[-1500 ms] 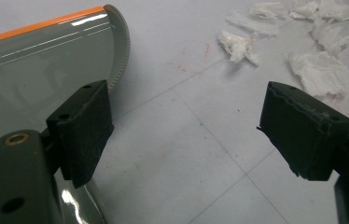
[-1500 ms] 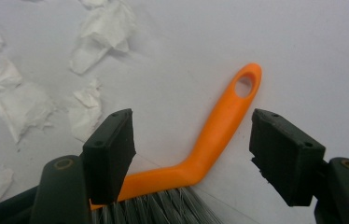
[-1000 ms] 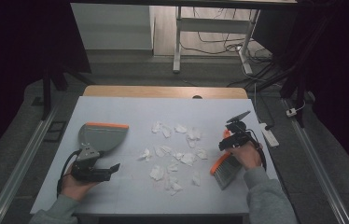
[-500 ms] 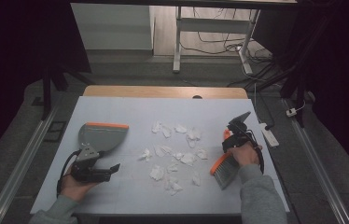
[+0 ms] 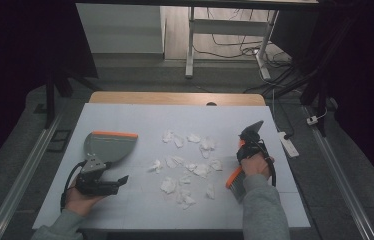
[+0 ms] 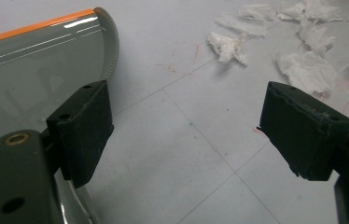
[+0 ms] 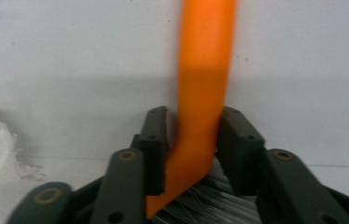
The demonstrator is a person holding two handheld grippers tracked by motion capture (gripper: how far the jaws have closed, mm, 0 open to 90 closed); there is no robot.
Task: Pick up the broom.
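Note:
A grey dustpan [image 5: 107, 145] with an orange lip lies at the table's left, and its pan [image 6: 32, 70] shows beside my left jaw. My left gripper [image 5: 111, 176] rests just in front of it, open, with bare table between the jaws [image 6: 186, 135]. Several crumpled white paper scraps [image 5: 190, 165] are scattered mid-table, and some scraps [image 6: 308, 70] lie ahead of the left gripper. At the right lies an orange brush [image 5: 236, 181]. My right gripper [image 5: 245, 159] has just been closing, and its jaws [image 7: 195, 121] now clamp the orange handle [image 7: 205, 56] above the grey bristles [image 7: 210, 205].
The work surface is a pale board [image 5: 140, 120] on a wooden table. A white power strip [image 5: 289, 144] lies off the right edge. Metal rails [image 5: 25, 170] run along both sides on the floor, and a desk frame with cables [image 5: 235, 40] stands beyond the far edge.
The right hand has shifted slightly at the brush. The left hand, dustpan and paper scraps have stayed where they were.

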